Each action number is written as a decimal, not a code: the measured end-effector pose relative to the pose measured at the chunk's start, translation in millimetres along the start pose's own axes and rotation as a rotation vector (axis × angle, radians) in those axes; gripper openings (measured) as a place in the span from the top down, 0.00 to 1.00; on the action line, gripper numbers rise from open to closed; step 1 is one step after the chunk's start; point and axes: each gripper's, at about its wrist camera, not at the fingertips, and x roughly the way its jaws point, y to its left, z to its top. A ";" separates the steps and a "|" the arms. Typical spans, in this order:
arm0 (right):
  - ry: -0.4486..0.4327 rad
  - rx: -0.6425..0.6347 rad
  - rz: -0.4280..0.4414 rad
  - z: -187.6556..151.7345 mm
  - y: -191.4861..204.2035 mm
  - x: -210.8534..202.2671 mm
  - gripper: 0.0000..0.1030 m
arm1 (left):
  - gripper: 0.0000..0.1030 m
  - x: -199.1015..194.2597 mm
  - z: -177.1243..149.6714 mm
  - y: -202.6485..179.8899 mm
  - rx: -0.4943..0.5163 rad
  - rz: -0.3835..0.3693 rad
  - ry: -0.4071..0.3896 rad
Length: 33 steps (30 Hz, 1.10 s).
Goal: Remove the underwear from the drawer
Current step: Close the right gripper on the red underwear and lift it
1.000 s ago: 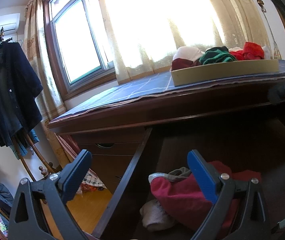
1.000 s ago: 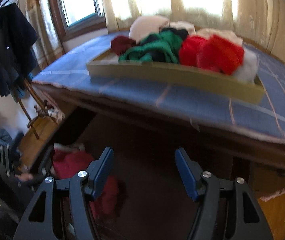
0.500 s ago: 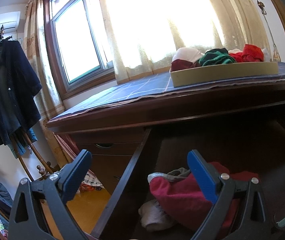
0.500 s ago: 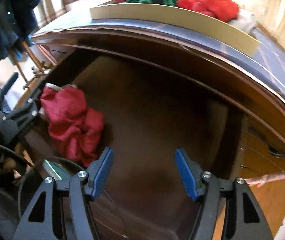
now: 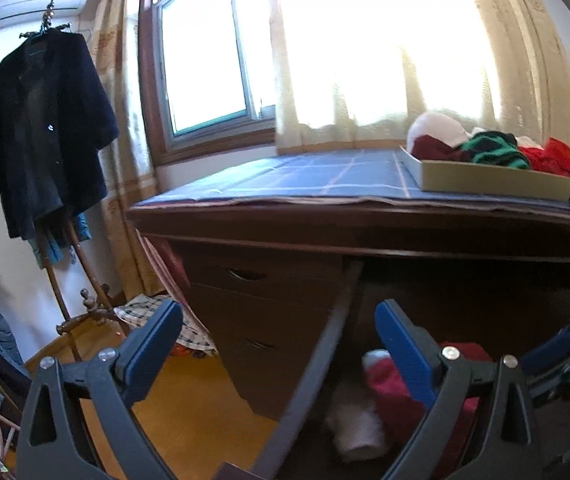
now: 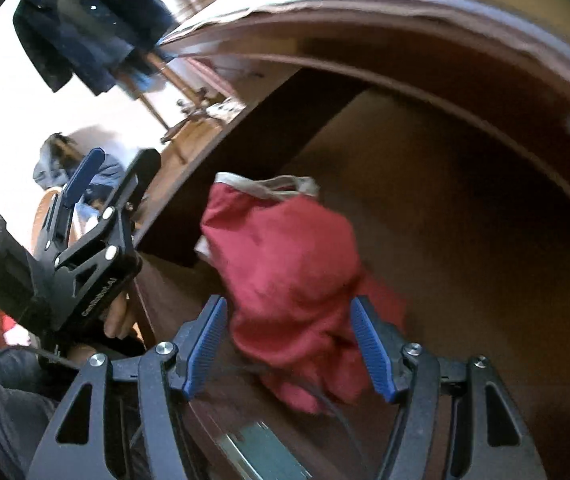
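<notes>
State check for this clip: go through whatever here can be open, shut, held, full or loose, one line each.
Drawer: pulled open.
Red underwear: loose in the drawer, not gripped.
Right gripper: open, over the red underwear.
Left gripper: open, jaws just widened, holding nothing.
Tray: on the desk top, holding clothes.
Side drawers: shut.

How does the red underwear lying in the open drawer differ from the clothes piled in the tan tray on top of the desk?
The red underwear is one crumpled piece with a pale waistband; the clothes in the tan tray are a mixed heap of maroon, green, red and white. The red underwear lies low in the dark wooden drawer; the tray clothes sit up on the blue checked cloth by the window. Both are loosely crumpled, not folded.
</notes>
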 end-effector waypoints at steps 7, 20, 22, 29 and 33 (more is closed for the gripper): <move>0.147 -0.104 -0.073 13.2 26.7 58.5 0.36 | 0.04 7.1 1.9 17.7 -0.058 0.021 0.030; 0.067 0.202 0.074 -4.3 -29.0 46.0 0.81 | 0.04 12.2 -1.2 23.3 -0.108 0.008 0.068; 0.013 0.230 0.114 -11.1 -33.7 34.6 0.82 | 0.04 11.1 -0.6 22.8 -0.106 0.005 0.065; -0.275 0.329 0.232 -38.2 -40.0 -25.8 0.83 | 0.03 6.6 2.6 5.2 -0.072 -0.045 0.047; -0.404 0.348 0.322 -40.3 -40.6 -51.5 0.83 | 0.03 2.2 5.6 -12.2 -0.029 -0.096 0.033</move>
